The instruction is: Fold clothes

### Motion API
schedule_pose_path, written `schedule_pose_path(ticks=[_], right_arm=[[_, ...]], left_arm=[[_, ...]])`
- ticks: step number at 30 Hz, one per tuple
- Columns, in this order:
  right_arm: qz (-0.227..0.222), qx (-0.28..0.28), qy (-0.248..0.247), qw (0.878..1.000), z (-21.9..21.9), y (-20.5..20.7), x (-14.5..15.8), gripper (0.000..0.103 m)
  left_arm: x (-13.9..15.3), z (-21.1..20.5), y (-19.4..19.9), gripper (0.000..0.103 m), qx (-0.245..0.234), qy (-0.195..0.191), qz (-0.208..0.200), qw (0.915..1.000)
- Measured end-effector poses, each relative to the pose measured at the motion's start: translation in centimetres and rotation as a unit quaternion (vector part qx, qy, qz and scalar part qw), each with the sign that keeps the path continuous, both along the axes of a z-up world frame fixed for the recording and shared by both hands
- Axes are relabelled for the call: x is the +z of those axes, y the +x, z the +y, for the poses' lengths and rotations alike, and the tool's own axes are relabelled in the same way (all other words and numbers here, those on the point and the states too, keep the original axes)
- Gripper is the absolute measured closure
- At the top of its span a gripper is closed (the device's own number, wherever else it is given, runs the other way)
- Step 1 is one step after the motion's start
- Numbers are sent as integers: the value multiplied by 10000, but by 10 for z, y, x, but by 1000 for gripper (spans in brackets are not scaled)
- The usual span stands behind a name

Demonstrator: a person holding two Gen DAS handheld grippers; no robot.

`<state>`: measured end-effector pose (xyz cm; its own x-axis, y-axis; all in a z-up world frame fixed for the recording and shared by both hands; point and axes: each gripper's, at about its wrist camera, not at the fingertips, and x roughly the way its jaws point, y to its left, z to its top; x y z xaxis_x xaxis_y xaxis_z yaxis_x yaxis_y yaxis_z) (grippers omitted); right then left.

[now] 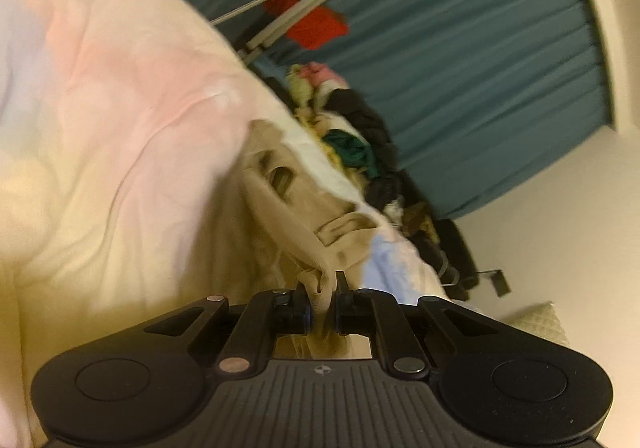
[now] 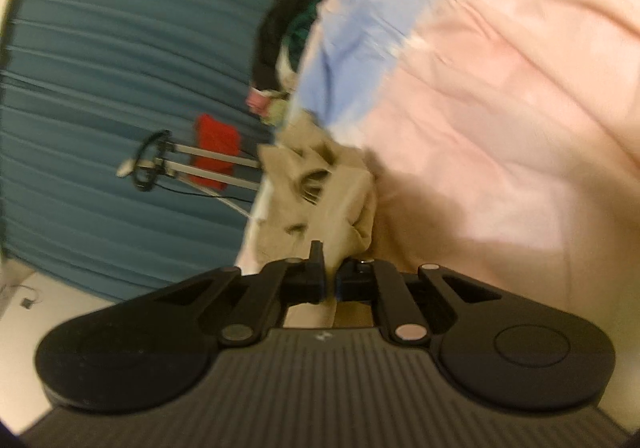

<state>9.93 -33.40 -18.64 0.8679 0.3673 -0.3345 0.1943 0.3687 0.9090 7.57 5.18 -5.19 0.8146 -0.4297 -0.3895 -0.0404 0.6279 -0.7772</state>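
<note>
Pinching one beige garment (image 1: pixel 316 216) over the bed (image 1: pixel 100 88), the left tool (image 1: pixel 320 288) and right tool (image 2: pixel 329 268) should apparently pull apart evenly.

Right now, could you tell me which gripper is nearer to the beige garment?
Neither: both grip it. The left gripper is shut on a bunched edge of the beige garment, and the right gripper is shut on another part.
</note>
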Motion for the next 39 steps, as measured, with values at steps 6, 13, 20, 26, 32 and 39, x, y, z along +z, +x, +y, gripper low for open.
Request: schedule_pose_path(ticks=[6, 13, 20, 26, 32, 39], right_arm=[[-544, 3, -185, 9983, -1, -55, 24, 95], [-1000, -209, -584, 9931, 4, -151, 40, 95], [-798, -305, -511, 9950, 1, -131, 63, 95], [-136, -74, -626, 9979, -1, -12, 87, 95], [429, 1, -887, 9951, 2, 80, 53, 93], [482, 591, -903, 9930, -8, 106, 9, 91]], left_arm=[[19, 7, -59, 93, -70, -341, -109, 9993], [29, 13, -131, 93, -157, -621, 113, 9979], [42, 14, -98, 93, 125, -757, 359, 9964], [49, 8, -4, 93, 401, -481, 732, 9954], [13, -6, 89, 92, 358, 226, 1000, 9941], [-21, -9, 108, 91, 63, 636, 752, 9951]])
